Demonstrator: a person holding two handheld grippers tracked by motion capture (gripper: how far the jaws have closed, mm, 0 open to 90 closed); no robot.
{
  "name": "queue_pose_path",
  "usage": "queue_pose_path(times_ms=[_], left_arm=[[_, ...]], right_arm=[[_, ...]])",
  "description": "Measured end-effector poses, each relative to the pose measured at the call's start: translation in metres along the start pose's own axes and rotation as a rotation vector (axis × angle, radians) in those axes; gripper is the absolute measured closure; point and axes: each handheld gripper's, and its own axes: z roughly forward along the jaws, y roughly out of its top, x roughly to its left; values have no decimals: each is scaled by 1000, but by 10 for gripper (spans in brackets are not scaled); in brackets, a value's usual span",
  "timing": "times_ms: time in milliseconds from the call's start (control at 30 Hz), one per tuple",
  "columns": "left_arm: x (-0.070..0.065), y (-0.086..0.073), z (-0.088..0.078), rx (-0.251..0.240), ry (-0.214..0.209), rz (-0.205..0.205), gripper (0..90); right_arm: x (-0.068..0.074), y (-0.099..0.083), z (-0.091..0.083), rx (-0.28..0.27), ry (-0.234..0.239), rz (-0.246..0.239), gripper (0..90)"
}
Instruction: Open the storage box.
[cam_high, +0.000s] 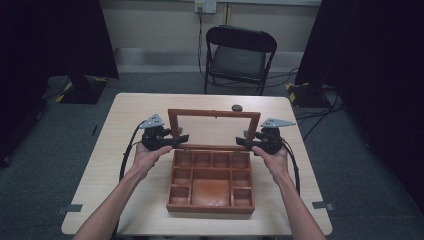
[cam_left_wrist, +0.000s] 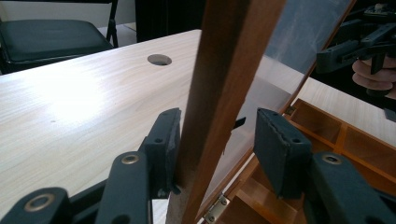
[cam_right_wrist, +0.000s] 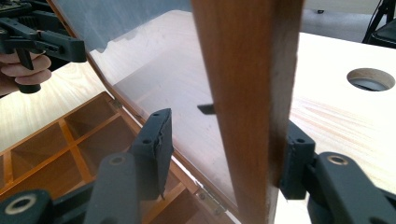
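Note:
A brown wooden box (cam_high: 210, 207) with several compartments lies on the table, its glass-paned lid (cam_high: 214, 113) standing upright at the back. My left gripper (cam_high: 183, 139) straddles the lid's left rail (cam_left_wrist: 224, 70). The outer pad (cam_left_wrist: 166, 140) touches the wood and the inner pad (cam_left_wrist: 280, 149) stands off it, so the left gripper (cam_left_wrist: 217, 126) is open. My right gripper (cam_high: 241, 142) straddles the right rail (cam_right_wrist: 247, 93) the same way. The outer pad (cam_right_wrist: 296, 154) rests against the wood while the inner pad (cam_right_wrist: 156, 149) is apart from it, leaving the right gripper (cam_right_wrist: 224, 135) open.
A round cable hole (cam_high: 237, 107) sits in the light table (cam_high: 125, 150) just behind the lid. A black folding chair (cam_high: 240, 55) stands beyond the far edge. Dark curtains hang at both sides. A brass hinge (cam_left_wrist: 215, 210) joins lid and box.

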Motion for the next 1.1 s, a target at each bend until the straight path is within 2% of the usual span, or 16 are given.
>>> queue_pose_path(times_ms=[167,233,367,400,467,833,1100], left_arm=[[3,-1,2,-4,12,1,520],[4,-2,2,13,12,-1,526],[7,-9,3,15,32,-23,555],[9,-9,2,29,31,-17,563],[10,-11,3,17,33,-33,575],[16,-13,8,20,48,-48,594],[18,-14,9,33,59,-57,596]], right_arm=[[-3,-1,3,-5,-3,11,472],[-4,-2,4,-2,-3,13,473],[-6,-3,6,5,-13,17,482],[-8,-4,7,8,-19,17,484],[-9,-5,8,10,-19,22,486],[-13,-7,17,17,-45,23,480],[-16,-8,21,5,-46,53,474]])
